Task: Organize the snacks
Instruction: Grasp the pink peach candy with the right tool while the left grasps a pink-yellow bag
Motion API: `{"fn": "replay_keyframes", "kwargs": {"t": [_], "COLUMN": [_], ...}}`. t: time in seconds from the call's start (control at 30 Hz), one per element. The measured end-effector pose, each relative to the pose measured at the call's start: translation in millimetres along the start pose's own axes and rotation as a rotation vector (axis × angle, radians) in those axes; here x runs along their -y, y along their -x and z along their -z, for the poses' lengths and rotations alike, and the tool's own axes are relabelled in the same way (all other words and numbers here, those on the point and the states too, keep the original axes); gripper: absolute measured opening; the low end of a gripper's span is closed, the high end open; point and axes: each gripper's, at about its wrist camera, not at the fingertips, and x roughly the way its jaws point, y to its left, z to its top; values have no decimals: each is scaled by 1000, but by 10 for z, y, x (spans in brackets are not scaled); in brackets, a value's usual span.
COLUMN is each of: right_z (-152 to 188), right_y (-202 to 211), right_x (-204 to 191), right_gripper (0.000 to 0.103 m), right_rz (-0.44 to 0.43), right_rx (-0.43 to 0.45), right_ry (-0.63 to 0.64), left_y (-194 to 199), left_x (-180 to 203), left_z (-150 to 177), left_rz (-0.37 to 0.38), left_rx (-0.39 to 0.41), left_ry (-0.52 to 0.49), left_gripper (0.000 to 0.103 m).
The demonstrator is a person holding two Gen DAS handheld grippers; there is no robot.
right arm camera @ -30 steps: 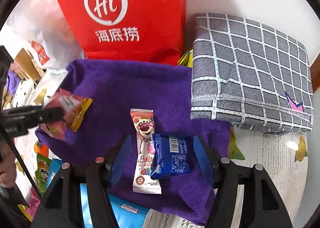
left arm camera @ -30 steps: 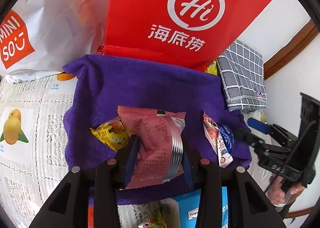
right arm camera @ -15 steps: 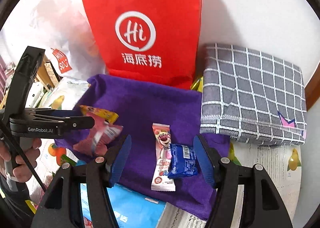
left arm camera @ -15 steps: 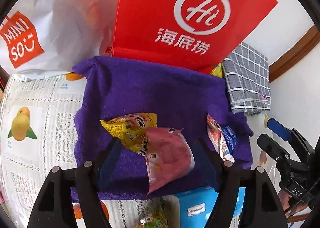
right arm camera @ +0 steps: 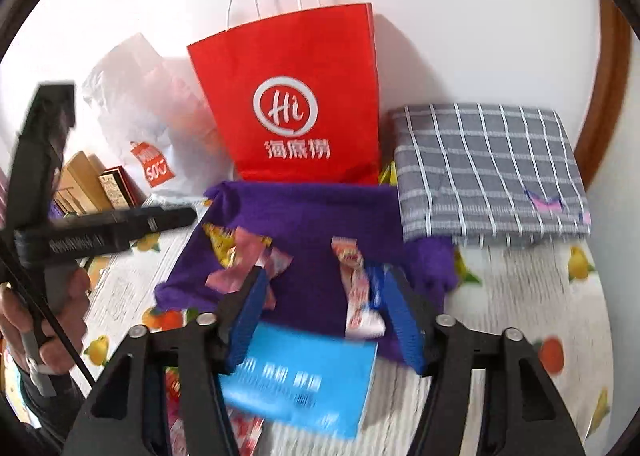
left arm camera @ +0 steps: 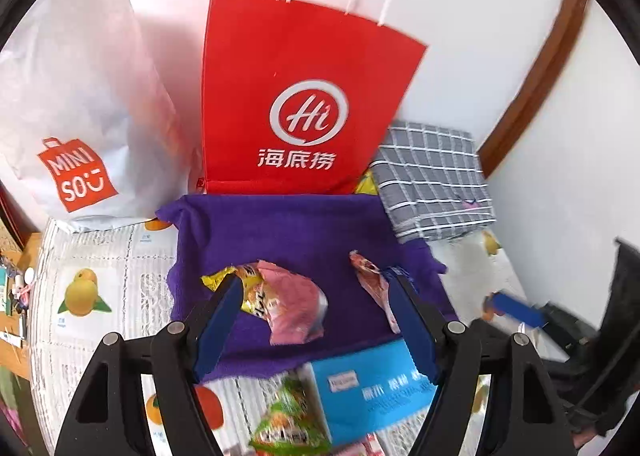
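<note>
Both our tools, left (left arm camera: 316,320) and right (right arm camera: 322,316), wide and empty above pink packet (left arm camera: 294,308) on purple cloth (left arm camera: 288,228).

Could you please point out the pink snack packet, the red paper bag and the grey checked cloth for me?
pink snack packet (left arm camera: 294,306): left wrist view, middle of the wrapper.
red paper bag (left arm camera: 304,88): left wrist view, front panel above the logo.
grey checked cloth (right arm camera: 488,168): right wrist view, centre of the folded top.

Right wrist view motion-blurred: print on flat blue carton (right arm camera: 304,380) unreadable. Small dark-blue packet (right arm camera: 375,283) mostly hidden behind right jaw pad. Left wrist view: green snack bag (left arm camera: 290,422) smeared, cut by bottom edge. White plastic shopping bag (left arm camera: 76,104) clipped at left rim.
</note>
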Motion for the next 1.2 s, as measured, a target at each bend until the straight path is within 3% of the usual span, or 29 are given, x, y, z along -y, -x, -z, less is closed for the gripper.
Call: {"fn": "replay_keyframes", "kwargs": {"t": [0.1, 0.33, 0.6, 0.83, 0.97, 1.07, 1.2], "right_z": [223, 783, 1298, 1399, 1436, 1449, 1411], "right_y": [36, 86, -225, -472, -592, -546, -258], "right_x": [-87, -383, -755, -973, -1101, -1116, -948], "right_gripper": [46, 45, 45, 48, 50, 44, 42], "right_rz": [9, -42, -70, -88, -21, -3, -48], "right_rx": [-40, -93, -197, -246, -259, -230, -155], "right_ry": [-3, 9, 88, 122, 177, 199, 142], "left_y": [210, 612, 750, 943, 991, 995, 952], "left_x": [-19, -282, -571, -799, -817, -789, -720], "left_z": [160, 683, 1183, 1422, 1509, 1564, 1642], "left_rz": [-5, -74, -95, -107, -110, -117, -116], "left_rx": [-3, -15, -48, -44, -52, -57, -70], "left_ry": [-7, 24, 85, 134, 134, 122, 110], "left_gripper": [73, 73, 73, 73, 73, 73, 73]}}
